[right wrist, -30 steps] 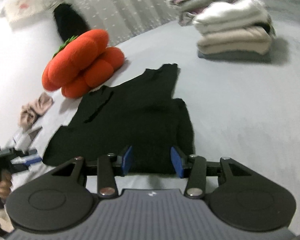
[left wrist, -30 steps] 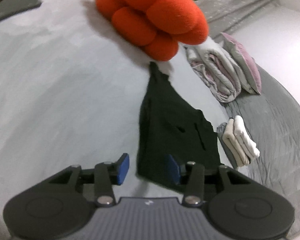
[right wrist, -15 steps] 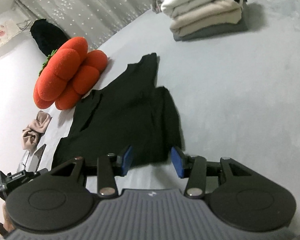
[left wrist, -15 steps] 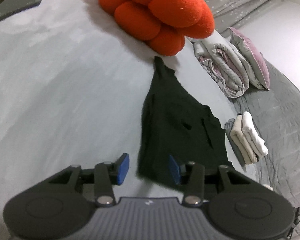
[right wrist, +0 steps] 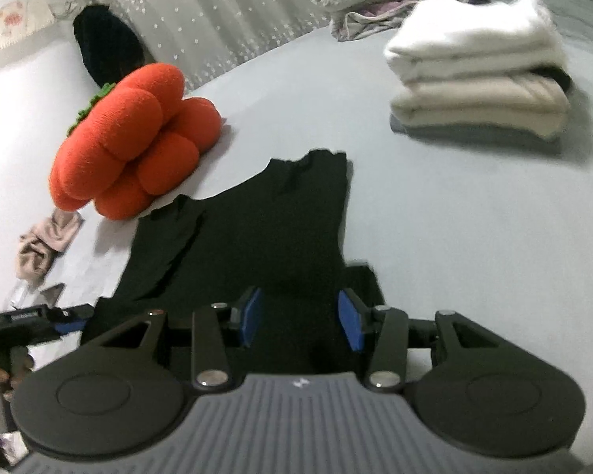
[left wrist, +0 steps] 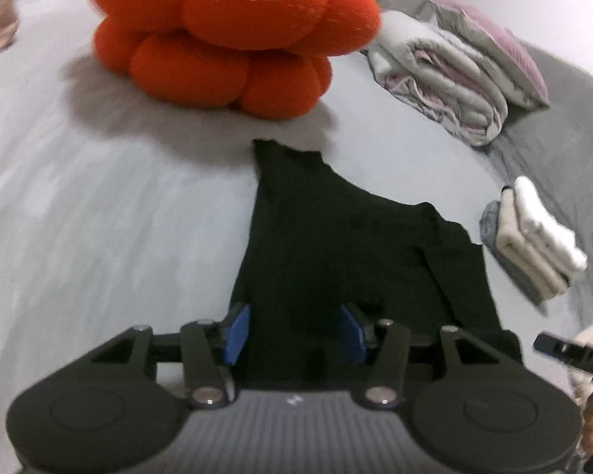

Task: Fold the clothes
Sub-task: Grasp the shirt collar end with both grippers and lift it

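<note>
The left gripper (left wrist: 294,333) hangs over the near edge of a black garment (left wrist: 336,245) spread flat on the grey bed (left wrist: 99,197), its blue-padded jaws opening with nothing pinched. Beyond lie an orange plush cushion (left wrist: 225,31), a rolled quilt (left wrist: 442,79) and a stack of folded clothes (left wrist: 533,245).

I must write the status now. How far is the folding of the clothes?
Done: a folded stack sits on the bed. In hand: the black garment lies partly folded; the left claw, jaws opening, and the right claw grip nothing. Left: finishing it and the crumpled beige piece.
</note>
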`<state>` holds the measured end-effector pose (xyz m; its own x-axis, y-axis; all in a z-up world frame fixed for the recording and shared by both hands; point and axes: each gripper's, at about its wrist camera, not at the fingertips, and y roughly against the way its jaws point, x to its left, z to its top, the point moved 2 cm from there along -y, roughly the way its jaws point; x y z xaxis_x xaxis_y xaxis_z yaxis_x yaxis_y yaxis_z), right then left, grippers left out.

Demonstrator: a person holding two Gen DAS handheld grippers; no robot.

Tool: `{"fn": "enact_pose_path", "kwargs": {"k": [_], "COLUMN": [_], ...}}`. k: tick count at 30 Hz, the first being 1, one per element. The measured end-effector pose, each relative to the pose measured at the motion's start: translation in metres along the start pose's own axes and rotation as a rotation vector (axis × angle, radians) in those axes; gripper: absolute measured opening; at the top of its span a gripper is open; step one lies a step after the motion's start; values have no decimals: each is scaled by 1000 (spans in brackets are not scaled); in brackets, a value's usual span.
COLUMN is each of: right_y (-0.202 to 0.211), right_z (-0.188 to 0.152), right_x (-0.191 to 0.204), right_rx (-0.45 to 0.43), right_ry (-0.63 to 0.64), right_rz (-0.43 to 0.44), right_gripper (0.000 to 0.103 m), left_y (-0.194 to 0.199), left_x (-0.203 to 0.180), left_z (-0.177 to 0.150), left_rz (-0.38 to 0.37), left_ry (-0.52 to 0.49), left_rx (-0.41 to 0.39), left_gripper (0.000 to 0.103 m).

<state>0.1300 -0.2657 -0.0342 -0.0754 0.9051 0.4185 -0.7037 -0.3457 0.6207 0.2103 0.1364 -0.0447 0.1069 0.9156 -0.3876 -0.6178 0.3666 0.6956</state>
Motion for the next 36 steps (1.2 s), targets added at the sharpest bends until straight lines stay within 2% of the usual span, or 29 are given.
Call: {"fn": "enact_pose_path", "kwargs": {"k": [9,14,23,33,34,35,36], "right_y": [-55,-84,-133,-163,-167,-170,-173], "right_z": [50,75,101,110,111,110,110], "right_x": [1,0,-9,1,1,1,0], "right_rx": [19,18,29,46,53,62,72], "right_ry": [80,115,151,222,231,239,248], "right_rz": [-51,-53,-82,-59,-65,-73,-82], "right_gripper": [47,48,48,48,48,48,48], "left_y": [-45,-67,-100,-116,-118,-119,-120], "left_x": [-9,-8,5,0,-1,-1,-1], "left_z": [54,78,101,112,111,110,109], "left_rz": [67,94,84,51,53,55,58], "left_ry": [-123,-151,-116,-149,-156,-163,-167], "left_rx": [9,2,-30,-53,-56,-58,-59], "left_gripper": [52,51,44,41,40,33,21]}}
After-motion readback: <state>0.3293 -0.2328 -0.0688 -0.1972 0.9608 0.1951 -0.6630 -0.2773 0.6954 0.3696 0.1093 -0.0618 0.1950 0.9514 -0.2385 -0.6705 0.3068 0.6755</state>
